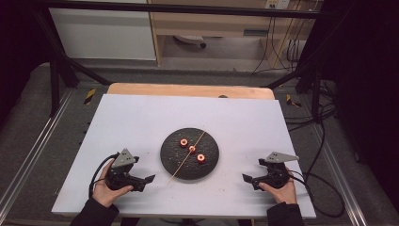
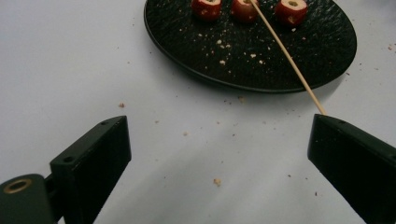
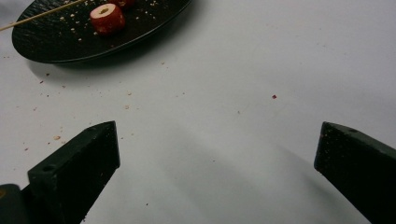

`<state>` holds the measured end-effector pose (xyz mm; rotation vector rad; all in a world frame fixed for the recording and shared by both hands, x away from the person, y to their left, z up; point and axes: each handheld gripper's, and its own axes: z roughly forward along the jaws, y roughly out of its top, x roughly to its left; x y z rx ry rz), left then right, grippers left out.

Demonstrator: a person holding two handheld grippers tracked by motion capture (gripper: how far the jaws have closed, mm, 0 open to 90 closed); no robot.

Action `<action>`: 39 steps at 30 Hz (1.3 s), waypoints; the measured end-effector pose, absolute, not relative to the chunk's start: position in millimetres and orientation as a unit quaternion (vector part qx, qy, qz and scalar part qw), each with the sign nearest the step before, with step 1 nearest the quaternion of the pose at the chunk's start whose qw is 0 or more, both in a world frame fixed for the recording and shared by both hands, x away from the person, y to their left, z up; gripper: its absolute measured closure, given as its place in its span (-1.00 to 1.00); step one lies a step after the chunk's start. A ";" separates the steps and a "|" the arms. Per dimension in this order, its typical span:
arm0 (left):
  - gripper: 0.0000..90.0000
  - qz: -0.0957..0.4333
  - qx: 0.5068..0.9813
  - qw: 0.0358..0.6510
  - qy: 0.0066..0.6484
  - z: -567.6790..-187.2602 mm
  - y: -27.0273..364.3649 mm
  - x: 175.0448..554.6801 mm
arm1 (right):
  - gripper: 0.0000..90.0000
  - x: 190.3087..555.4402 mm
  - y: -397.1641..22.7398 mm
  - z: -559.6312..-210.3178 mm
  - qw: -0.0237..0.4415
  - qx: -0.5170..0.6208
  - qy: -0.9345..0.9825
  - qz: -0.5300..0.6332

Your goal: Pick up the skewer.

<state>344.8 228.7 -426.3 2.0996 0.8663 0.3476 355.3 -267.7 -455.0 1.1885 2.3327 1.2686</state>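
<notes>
A: Where are the hands?

B: The left hand-held gripper (image 1: 149,179) rests on the table (image 1: 131,117) near left of the plate (image 1: 169,160), jaws spread wide, nothing in them. The right hand-held gripper (image 1: 247,178) mirrors it at near right, also released and empty.

A: And between them?

B: A dark round plate at the table's middle carries three red cored fruit pieces (image 1: 192,149) in a diagonal row, and a thin wooden skewer (image 1: 176,173) lies across it, its near end poking off the rim toward the left gripper. I'd guess that overhang is there to give a jaw something to pinch.

A: The surface?

B: White, matte, littered with crumbs (image 2: 217,181). Beyond the far edge lie grey floor, a black frame, cables and a wooden cabinet.
</notes>
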 end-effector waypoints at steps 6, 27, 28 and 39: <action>-0.87 0.138 0.834 0.410 0.341 -418.8 219.3 347.4 | -0.98 355.3 -267.7 -454.8 0.118 0.406 0.796 0.433; -0.85 0.138 0.849 0.389 0.330 -403.3 173.3 361.6 | -0.98 355.4 -266.9 -455.1 0.115 0.408 0.797 0.430; -0.85 0.136 0.850 0.388 0.330 -402.8 170.5 362.6 | -0.98 355.4 -266.9 -455.1 0.115 0.408 0.797 0.430; -0.79 0.131 0.865 0.357 0.327 -406.6 139.2 373.5 | -0.98 355.6 -266.8 -455.2 0.114 0.408 0.798 0.429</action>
